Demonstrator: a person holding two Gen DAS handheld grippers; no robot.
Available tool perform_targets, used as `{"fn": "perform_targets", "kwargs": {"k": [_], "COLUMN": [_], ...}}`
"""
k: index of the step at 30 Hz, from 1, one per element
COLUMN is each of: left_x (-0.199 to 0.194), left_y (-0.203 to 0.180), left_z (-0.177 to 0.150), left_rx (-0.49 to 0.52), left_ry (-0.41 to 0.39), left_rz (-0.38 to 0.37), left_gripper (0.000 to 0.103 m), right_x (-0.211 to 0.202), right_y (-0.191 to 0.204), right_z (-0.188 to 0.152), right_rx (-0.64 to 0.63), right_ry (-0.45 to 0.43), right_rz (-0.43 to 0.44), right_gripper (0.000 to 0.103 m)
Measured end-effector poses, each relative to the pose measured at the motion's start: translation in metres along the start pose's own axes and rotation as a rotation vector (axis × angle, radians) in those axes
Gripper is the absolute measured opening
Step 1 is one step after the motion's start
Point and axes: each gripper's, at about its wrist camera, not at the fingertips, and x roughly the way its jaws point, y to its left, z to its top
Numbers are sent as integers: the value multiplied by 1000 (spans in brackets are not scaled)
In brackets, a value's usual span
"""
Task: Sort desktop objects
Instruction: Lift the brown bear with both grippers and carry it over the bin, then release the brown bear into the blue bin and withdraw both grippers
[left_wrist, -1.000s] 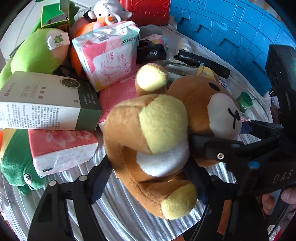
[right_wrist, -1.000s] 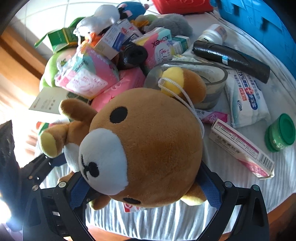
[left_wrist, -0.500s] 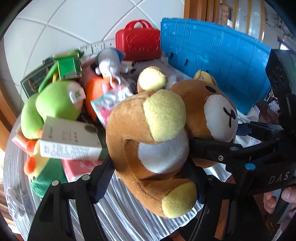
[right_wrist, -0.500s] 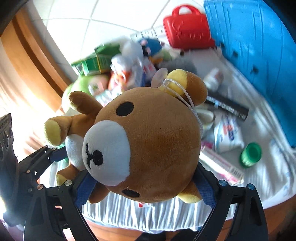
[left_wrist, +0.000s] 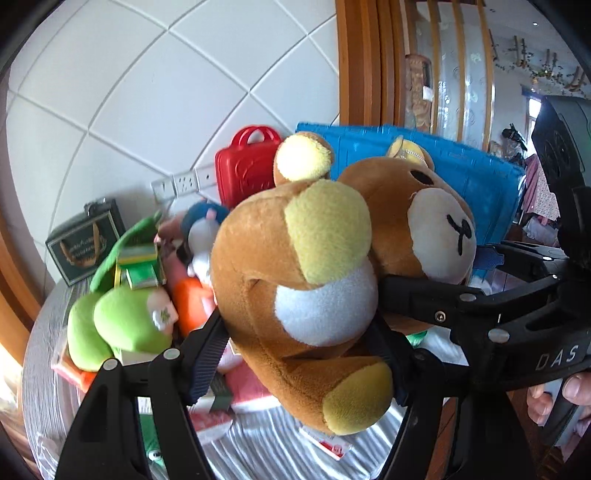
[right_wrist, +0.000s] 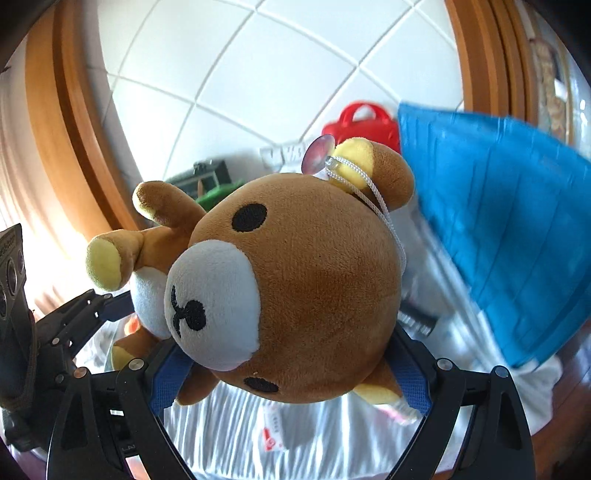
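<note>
The plush bear (left_wrist: 295, 295) hangs clamped between both sets of jaws — left on body, right on head.

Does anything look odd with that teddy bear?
Yes: the brown teddy bear is tipped sideways above the table, pinched by both tools, the left hand-held gripper on its body, the right hand-held gripper on its head.

we see the bear (left_wrist: 295, 280) held above the table (left_wrist: 266, 439), the toy pile (left_wrist: 147, 295) left of it, the crate (left_wrist: 480, 173) behind.
</note>
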Motion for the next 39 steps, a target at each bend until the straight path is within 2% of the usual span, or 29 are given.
{"fn": "perform_targets", "kwargs": {"k": [7,10,15,19,24,29,32,35,39], "left_x": [-1,1,16,38,78,124,146,165,175], "left_y": [-36,-67,-139,-206,-287,-350,-378,-401,-423], "left_z": [55,84,138,178,216,237,239,238,237], "left_rx": [25,30,27,14,-2,-5,-7,-12,-3], "left_ry": [-101,-155,-249,-263,-226,-133,-63,15,51], "left_rz": [-6,0,3,3,-9,-14,-19,10,35], "left_gripper": [72,72,73,73,73,73,73,74,74], "right_x": [-40,-60,-103,-125,-142,-138,-129,-119,-110], "right_y": [-33,-59,-134,-203,-295,-380,-419,-448,-468], "right_z": [41,62,103,126,146,145,136,128,121], "right_rx": [-31,-47,-101,-128,-137,-93,-72,-54,-29], "right_ry": [-92,-133,-211,-223,-198,-133,-89,-42,-14], "right_rz": [-26,-37,-59,-69,-84,-67,-62,-58,-56], "right_gripper": [94,94,94,95,95,95,95,95,95]}}
